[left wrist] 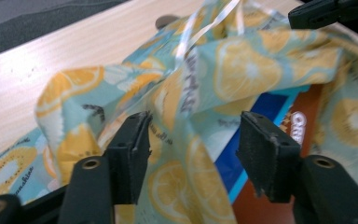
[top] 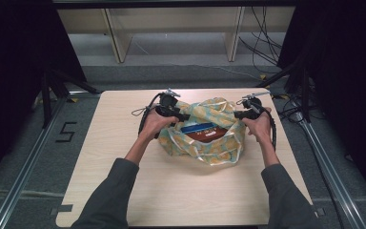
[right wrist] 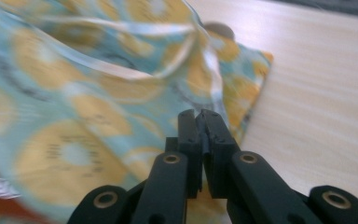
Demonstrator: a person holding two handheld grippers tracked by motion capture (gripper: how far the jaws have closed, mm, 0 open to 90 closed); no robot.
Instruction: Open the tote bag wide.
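Nearest the high camera, two grey sleeves [top: 109, 191] reach forward over the pale wooden table [top: 124, 200] to a fruit-print drawstring bag [top: 219, 148] lying at its far middle. The bag is thin cloth, soft and light, so it looks likely to sag and fold wherever it is lifted; the rim near its white ribbon cords [top: 228, 160] seems the best place to take hold. In its open mouth lies a flat packet [top: 205, 132], brown with a blue edge, partly covered by cloth. The left gripper [left wrist: 193, 140] has its jaws apart astride a raised fold of the rim. The right gripper [right wrist: 200, 126] has its jaws together; whether cloth is pinched between them I cannot tell.
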